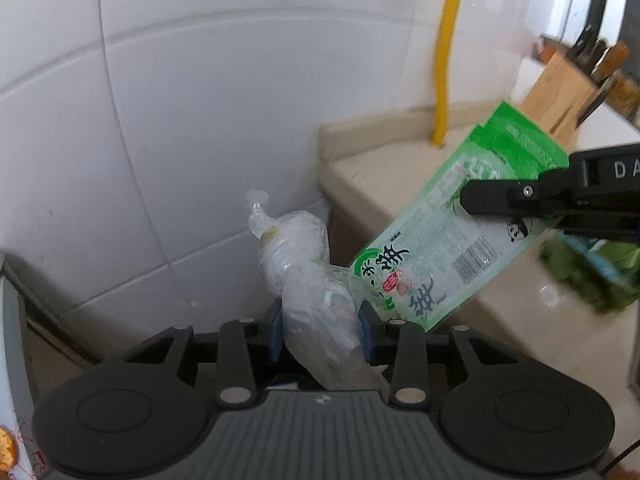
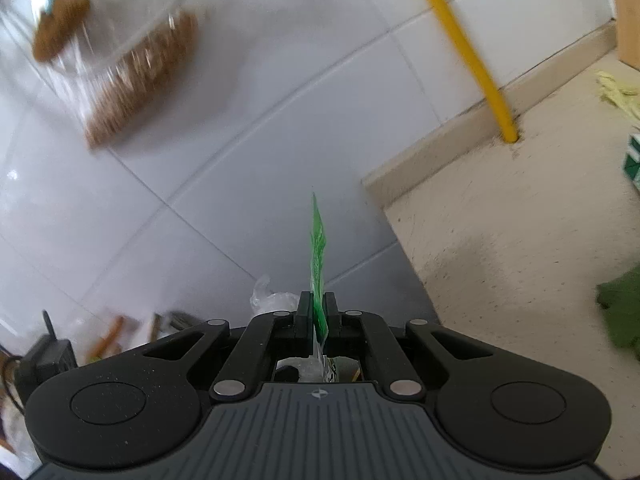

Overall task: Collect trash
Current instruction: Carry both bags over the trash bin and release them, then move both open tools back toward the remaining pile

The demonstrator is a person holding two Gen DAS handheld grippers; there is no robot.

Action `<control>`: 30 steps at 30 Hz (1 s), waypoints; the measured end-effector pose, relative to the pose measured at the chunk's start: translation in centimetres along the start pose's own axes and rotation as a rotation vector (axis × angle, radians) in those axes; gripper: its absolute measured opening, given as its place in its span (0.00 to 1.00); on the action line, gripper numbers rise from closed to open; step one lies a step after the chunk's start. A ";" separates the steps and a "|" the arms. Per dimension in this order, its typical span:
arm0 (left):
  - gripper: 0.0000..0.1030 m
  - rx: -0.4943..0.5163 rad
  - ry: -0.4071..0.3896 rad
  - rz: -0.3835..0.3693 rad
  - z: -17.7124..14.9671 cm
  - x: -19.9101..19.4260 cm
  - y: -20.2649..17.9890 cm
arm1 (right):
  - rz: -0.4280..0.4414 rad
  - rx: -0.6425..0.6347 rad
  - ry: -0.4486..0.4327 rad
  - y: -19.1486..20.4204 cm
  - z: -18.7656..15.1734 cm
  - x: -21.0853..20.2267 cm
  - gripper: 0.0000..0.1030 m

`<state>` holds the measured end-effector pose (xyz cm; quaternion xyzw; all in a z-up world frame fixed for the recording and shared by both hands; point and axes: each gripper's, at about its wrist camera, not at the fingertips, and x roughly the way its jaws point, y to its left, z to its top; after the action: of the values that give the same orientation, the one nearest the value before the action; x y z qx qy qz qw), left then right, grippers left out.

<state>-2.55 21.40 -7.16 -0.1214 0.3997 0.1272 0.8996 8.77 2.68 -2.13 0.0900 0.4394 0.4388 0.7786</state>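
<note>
My left gripper is shut on a crumpled clear plastic wrap, held up in front of the white tiled wall. My right gripper is shut on a flat green snack wrapper, seen edge-on in the right wrist view. In the left wrist view the same green wrapper hangs from the right gripper's black fingers, its lower corner touching the clear wrap. The clear wrap's top peeks out just left of the right gripper.
A beige stone counter runs right with a yellow pipe at its back. A wooden knife block stands far right. Green leafy vegetables lie on the counter. A bagged brush hangs on the wall.
</note>
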 end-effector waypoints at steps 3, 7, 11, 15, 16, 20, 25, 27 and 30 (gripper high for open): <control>0.34 -0.017 0.059 0.034 -0.3 2.2 0.9 | -0.021 -0.014 0.064 0.2 -0.3 2.9 0.08; 0.38 -0.039 0.118 0.056 -0.8 4.0 1.8 | -0.039 -0.021 0.120 0.3 -1.1 5.7 0.19; 0.43 -0.050 0.150 0.071 -1.1 5.6 2.2 | -0.056 -0.009 0.164 -0.1 -1.6 7.9 0.22; 0.46 -0.054 0.195 0.073 -1.2 6.9 2.5 | -0.053 0.012 0.172 -0.4 -1.9 8.0 0.23; 0.47 -0.053 0.198 0.068 -1.2 6.9 2.4 | -0.055 0.012 0.170 -0.4 -1.9 7.7 0.26; 0.51 -0.044 0.193 0.072 -1.1 7.1 2.4 | -0.046 0.038 0.144 -1.2 -1.7 6.0 0.29; 0.51 -0.046 0.199 0.043 -1.2 7.0 2.2 | -0.046 0.082 0.092 -2.4 -2.3 2.0 0.35; 0.52 -0.041 0.192 0.029 -1.1 6.9 1.9 | -0.056 0.094 0.065 -2.7 -2.6 0.2 0.37; 0.52 -0.018 0.185 0.022 -1.2 6.4 1.2 | -0.096 0.088 0.021 -3.3 -3.1 -2.3 0.45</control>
<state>0.32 23.00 -12.89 -0.1363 0.4812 0.1290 0.8563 7.82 -1.84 -4.30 0.0982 0.4703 0.3821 0.7894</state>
